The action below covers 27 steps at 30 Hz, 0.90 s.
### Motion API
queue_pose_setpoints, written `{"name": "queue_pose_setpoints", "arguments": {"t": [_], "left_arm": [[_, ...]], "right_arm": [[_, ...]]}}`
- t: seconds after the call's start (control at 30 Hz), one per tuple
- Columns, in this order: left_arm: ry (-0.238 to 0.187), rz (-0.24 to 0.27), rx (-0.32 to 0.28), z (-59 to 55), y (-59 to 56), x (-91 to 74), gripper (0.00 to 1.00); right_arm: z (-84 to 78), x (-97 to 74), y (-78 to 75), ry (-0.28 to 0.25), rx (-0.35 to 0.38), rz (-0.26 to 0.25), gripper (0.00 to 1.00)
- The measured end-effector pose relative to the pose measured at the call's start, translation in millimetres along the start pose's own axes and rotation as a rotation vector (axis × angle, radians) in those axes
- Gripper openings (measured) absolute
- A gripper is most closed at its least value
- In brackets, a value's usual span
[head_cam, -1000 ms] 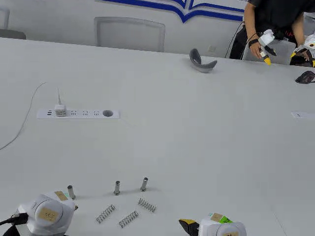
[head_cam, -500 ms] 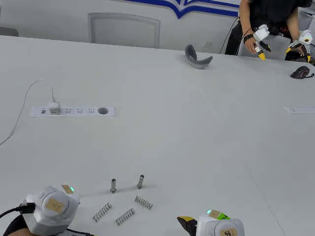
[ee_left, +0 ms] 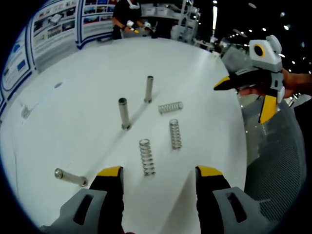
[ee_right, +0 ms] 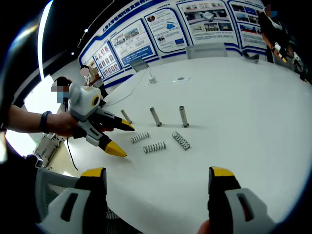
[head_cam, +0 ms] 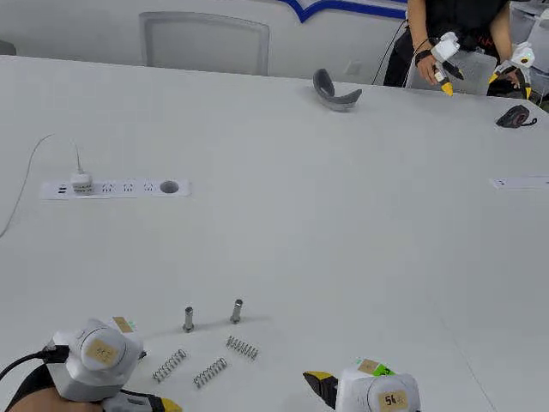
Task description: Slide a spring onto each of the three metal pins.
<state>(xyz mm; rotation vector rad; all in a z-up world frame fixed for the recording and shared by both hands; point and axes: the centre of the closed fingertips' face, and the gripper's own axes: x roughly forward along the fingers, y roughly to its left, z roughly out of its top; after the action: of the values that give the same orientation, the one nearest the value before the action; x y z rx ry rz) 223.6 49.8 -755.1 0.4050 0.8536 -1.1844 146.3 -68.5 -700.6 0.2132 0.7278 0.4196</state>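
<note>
Three short metal pins stand in a row on the white table; two of them (head_cam: 189,319) (head_cam: 237,311) are in the head view, the leftmost hidden behind my left gripper (head_cam: 153,379). All three pins (ee_right: 126,116) (ee_right: 155,116) (ee_right: 183,116) appear in the right gripper view. Just in front of them lie three loose springs (head_cam: 170,365) (head_cam: 210,372) (head_cam: 242,348). My left gripper (ee_left: 158,173) is open, its jaws either side of the nearest spring (ee_left: 146,157) but short of it. My right gripper (ee_right: 158,173) is open and empty, well back from the springs (ee_right: 154,146).
A white power strip (head_cam: 111,187) with a plug and cable lies at the left. A grey curved object (head_cam: 333,92) sits far back. A person (head_cam: 446,26) holding grippers stands at the far right edge, near a black object (head_cam: 515,116). A chair (head_cam: 204,41) stands behind the table.
The head camera has tilted, shifting the whole scene. My left gripper has come forward towards the springs and now covers the leftmost pin. The right gripper has barely moved.
</note>
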Motion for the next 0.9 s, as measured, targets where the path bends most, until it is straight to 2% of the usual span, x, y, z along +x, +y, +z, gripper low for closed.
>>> {"name": "queue_pose_setpoints", "arguments": {"t": [0.57, 0.77, 0.83, 0.87, 0.9], "left_arm": [[0.012, 0.036, 0.026, -1.8, 8.2, 7.2, 0.38], [0.017, 0.064, 0.030, -1.2, 9.6, 11.0, 0.29], [0.036, 0.076, 0.050, -4.0, 10.1, 13.3, 0.25], [0.031, 0.102, 0.060, -3.0, 14.1, 12.7, 0.23], [0.039, 0.096, 0.052, -4.1, 12.5, 13.2, 0.21]], "right_arm": [[-2.8, 1.9, 1.3, 0.005, 0.009, 0.005, 0.86], [-1.3, 2.5, 2.0, 0.004, 0.008, 0.009, 0.86], [0.2, 2.3, 2.6, 0.003, 0.008, 0.009, 0.86], [0.7, 2.2, 2.7, 0.002, 0.008, 0.010, 0.86], [1.2, 2.2, 2.6, 0.001, 0.007, 0.010, 0.86]]}}
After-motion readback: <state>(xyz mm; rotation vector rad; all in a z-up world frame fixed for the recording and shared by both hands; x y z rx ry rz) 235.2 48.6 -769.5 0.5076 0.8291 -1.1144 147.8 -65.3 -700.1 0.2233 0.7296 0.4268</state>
